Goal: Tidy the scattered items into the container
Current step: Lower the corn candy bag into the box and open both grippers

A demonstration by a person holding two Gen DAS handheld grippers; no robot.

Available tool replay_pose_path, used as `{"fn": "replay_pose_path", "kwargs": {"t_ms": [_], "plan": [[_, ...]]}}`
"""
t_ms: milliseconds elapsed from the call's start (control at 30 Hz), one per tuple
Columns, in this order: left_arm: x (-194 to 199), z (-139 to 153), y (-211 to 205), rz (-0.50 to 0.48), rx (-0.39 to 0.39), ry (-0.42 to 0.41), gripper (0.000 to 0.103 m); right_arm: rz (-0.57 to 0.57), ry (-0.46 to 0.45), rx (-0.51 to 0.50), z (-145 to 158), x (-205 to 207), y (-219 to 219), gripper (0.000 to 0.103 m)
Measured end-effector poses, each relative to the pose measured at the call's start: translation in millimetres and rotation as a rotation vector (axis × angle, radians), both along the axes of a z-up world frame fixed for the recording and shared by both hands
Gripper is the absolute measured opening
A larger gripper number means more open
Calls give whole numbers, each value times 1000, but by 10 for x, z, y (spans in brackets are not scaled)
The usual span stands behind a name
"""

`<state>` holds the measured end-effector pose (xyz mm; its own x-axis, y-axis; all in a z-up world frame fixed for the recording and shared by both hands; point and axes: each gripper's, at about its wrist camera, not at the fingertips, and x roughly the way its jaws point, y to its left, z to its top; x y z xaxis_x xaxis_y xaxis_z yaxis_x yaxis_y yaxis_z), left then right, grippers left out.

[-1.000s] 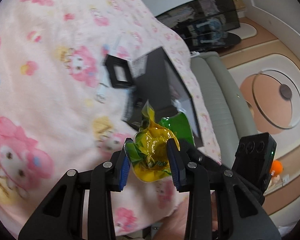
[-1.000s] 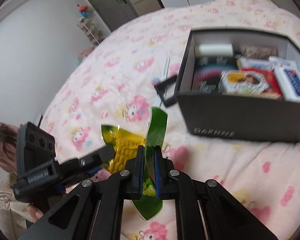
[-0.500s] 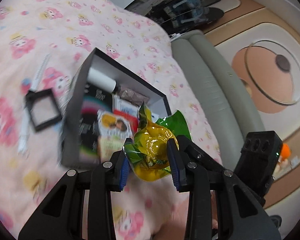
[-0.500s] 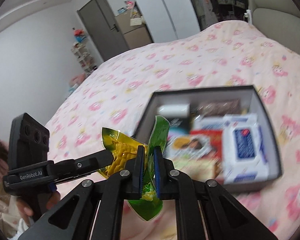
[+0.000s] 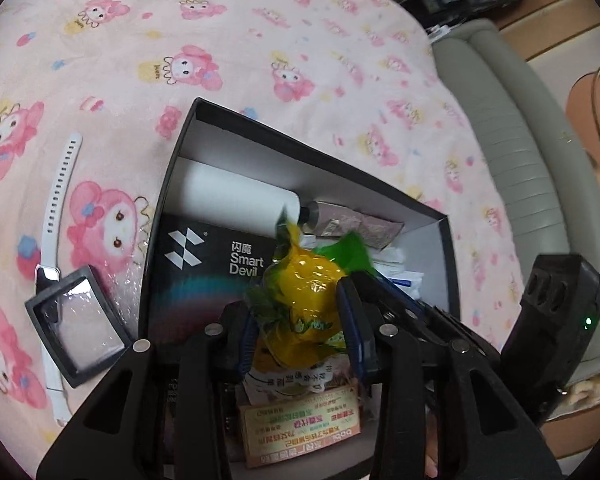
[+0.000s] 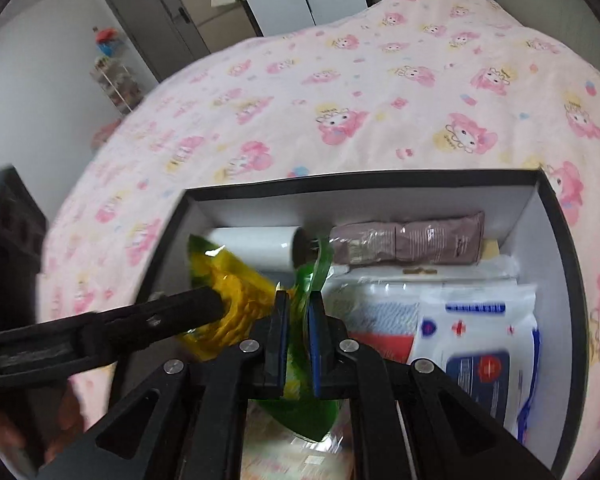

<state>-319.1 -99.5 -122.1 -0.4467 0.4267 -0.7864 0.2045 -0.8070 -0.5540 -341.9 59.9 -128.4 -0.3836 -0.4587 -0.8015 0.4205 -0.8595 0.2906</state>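
Both grippers hold one yellow-and-green snack bag [image 5: 300, 300] over the open black box [image 5: 320, 156]. My left gripper [image 5: 300, 332] is shut on the bag's yellow body. My right gripper [image 6: 298, 316] is shut on the bag's [image 6: 228, 280] green edge. The black box [image 6: 556, 216] lies on the pink blanket and holds a white bottle [image 5: 236, 200], a black Smart Devil carton [image 5: 204, 280], a brown pouch [image 6: 412, 236], a wipes pack [image 6: 480, 340] and other packets.
A white watch band [image 5: 60, 192] and a small black square case [image 5: 76, 320] lie on the pink blanket [image 5: 260, 40] left of the box. A grey sofa [image 5: 512, 152] stands beyond the bed's right edge. A wardrobe [image 6: 172, 24] stands far back.
Both grippers have carried the bag from beside the box to over its inside and lowered toward the contents. The grip on the bag is unchanged.
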Motion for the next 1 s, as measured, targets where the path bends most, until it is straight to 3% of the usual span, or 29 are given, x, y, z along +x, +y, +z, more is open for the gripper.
{"fn": "replay_pose_path", "kwargs": {"t_ms": [100, 167, 233, 333, 500, 700, 800, 1000], "plan": [[0, 23, 40, 1, -47, -7, 37, -7, -17, 19, -75, -71, -28, 8], [32, 61, 23, 30, -102, -5, 58, -1, -25, 15, -69, -90, -15, 9], [61, 101, -32, 47, -108, 12, 59, 0, -24, 20, -44, -89, 22, 9], [162, 195, -128, 78, -108, 59, 56, -9, -22, 23, 9, -74, 82, 9], [343, 377, -48, -4, -112, 153, 28, -4, -21, 33, 110, 19, 184, 9], [251, 251, 234, -116, -134, 97, 25, 74, -174, 91, -61, 85, 39, 9], [160, 149, 300, -108, -178, 67, 25, 75, -199, 129, -177, 69, -22, 9], [32, -10, 217, -45, -188, 36, 25, 61, -224, 144, -284, 0, -50, 9]]}}
